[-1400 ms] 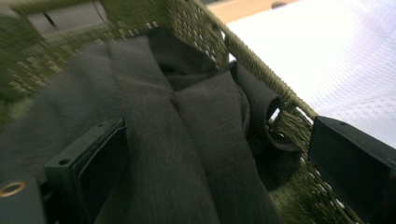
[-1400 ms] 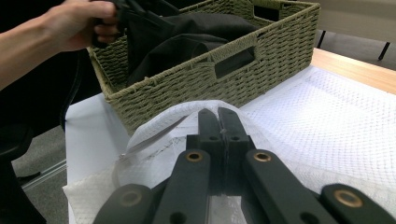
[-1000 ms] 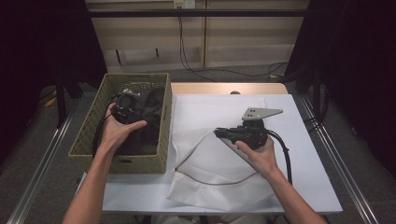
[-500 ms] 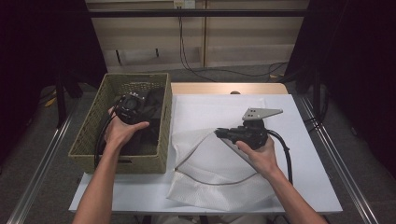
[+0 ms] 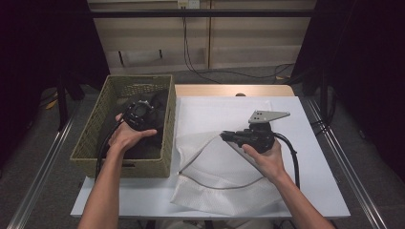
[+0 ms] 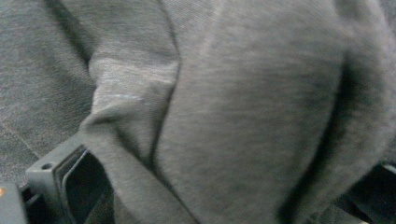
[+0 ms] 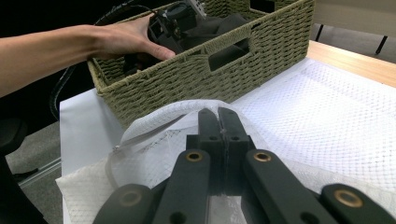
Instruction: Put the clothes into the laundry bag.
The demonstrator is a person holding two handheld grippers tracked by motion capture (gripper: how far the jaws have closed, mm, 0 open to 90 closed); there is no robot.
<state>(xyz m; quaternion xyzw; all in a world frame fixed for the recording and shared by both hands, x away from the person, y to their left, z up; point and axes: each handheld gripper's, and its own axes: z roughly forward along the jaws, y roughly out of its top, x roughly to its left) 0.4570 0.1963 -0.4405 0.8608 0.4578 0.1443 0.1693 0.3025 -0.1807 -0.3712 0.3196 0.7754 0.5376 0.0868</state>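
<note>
Two grippers working: our left gripper (image 5: 139, 114) is sinking deeper into the basket (image 5: 90, 138), dark garment (image 6: 243, 107) between its parted jaws (grasp likely imminent); our right gripper (image 7: 219, 122) is pinching the mesh bag (image 7: 327, 121) open.

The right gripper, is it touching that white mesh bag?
Touching. In the right gripper view the right gripper has its jaws shut on the rim of the white mesh bag, with mesh pinched between them.

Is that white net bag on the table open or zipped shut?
Open. The right gripper pinches the mesh bag's top layer and lifts it, so its zipper edge gapes in a wide loop.
</note>
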